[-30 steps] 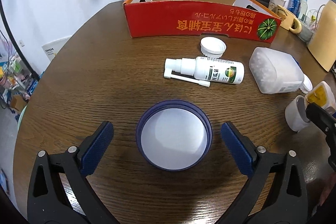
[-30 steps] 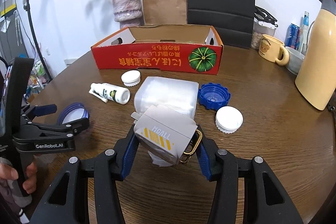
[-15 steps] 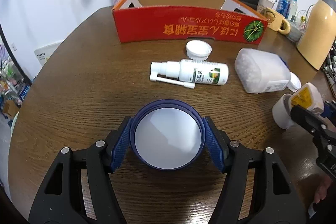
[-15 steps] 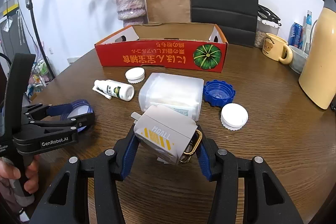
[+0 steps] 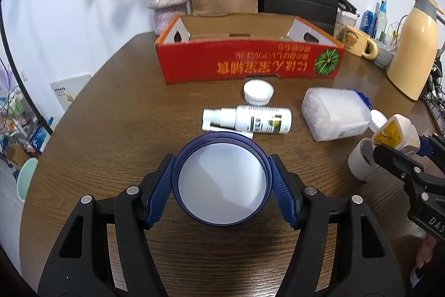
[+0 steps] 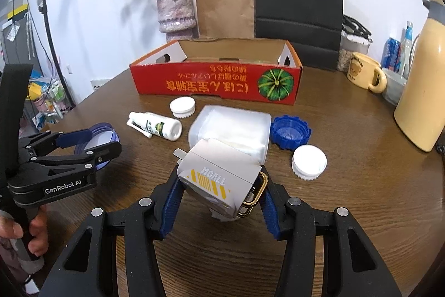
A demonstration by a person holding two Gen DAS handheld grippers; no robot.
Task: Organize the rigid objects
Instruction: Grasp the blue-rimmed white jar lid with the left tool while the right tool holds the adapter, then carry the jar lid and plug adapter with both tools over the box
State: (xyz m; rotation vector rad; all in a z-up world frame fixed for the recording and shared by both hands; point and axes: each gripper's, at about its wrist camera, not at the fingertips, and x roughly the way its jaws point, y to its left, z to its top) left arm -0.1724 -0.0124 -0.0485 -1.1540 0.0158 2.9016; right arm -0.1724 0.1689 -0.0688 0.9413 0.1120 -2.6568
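A round blue-rimmed lid [image 5: 221,180] with a white inside sits between the blue pads of my left gripper [image 5: 221,181], which is shut on it and holds it just off the brown table [image 5: 111,130]. From the right wrist view, the left gripper [image 6: 91,142] and the lid [image 6: 97,134] are at the left. My right gripper [image 6: 219,187] is shut on a white-grey boxy charger [image 6: 219,174] marked MCALL, with a gold ring on its side. The red cardboard box [image 5: 250,66] stands open at the back.
On the table lie a white spray bottle [image 5: 258,120], a white cap [image 5: 258,92], a translucent tub [image 5: 333,113] on its side, a blue cap [image 6: 290,131] and another white cap [image 6: 308,162]. A yellow thermos [image 5: 414,46], a mug [image 5: 357,41], a vase and paper bags line the back.
My left gripper's jaws went from wide apart to shut on the blue lid, then rose a little with it. The right gripper kept still with the charger.
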